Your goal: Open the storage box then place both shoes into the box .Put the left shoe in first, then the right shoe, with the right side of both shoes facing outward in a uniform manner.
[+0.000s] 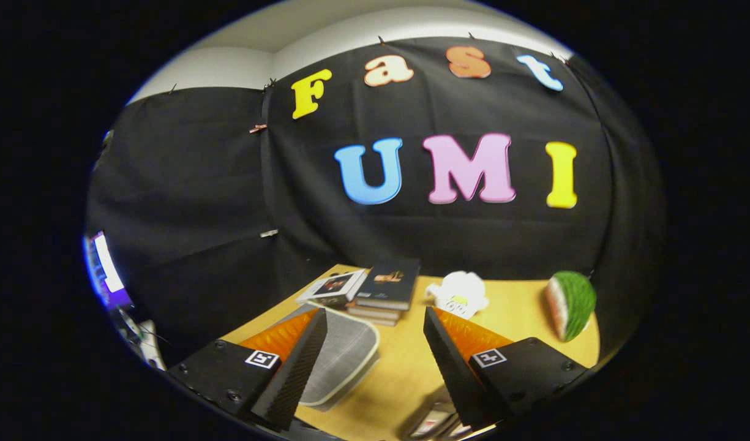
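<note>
My gripper (375, 315) is open and held above the wooden table (405, 373), with nothing between its fingers. A grey ribbed thing with a white rim (344, 361) lies on the table beside and partly under the left finger (295, 367). I cannot tell whether it is a shoe or part of the box. A blurred pale object (433, 422) shows low down beside the right finger (454, 367); what it is I cannot tell.
A stack of books (384, 288) lies beyond the fingers near the black cloth wall. To its right sit a white plush toy (460, 295) and a watermelon-slice toy (572, 304). A lit screen (105, 269) stands off the table's left side.
</note>
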Demonstrator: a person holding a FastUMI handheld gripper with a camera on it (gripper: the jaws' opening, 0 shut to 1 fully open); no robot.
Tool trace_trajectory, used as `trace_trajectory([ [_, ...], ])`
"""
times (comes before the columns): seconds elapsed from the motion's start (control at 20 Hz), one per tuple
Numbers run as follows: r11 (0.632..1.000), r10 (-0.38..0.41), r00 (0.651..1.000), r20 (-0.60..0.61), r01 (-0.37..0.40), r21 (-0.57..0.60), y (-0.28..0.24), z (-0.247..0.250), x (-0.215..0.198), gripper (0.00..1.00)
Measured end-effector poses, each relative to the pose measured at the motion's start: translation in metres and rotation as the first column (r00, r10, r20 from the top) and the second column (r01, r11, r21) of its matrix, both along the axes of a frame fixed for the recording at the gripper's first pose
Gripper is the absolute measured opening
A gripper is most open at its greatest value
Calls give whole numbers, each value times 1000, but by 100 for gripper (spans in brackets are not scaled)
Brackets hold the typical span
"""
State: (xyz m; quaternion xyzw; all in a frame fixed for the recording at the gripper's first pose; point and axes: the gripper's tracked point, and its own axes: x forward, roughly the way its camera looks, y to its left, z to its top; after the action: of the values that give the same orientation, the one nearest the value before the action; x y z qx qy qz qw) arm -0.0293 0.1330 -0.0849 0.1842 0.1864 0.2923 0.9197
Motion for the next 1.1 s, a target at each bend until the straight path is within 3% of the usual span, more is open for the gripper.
trace_trajectory([
  [0.2, 975, 161, 952, -260, -112, 193, 33, -59, -8, 98],
  [0.5, 909, 302, 815, -494, -89, 408, 70, -127, -16, 98],
  [0.8, 846, 433, 673, -599, -73, 528, 114, -169, -30, 98],
  [1.0, 720, 548, 596, -587, 21, 693, 121, -164, -32, 95],
  [1.1, 663, 577, 588, -567, 68, 746, 119, -159, -26, 68],
])
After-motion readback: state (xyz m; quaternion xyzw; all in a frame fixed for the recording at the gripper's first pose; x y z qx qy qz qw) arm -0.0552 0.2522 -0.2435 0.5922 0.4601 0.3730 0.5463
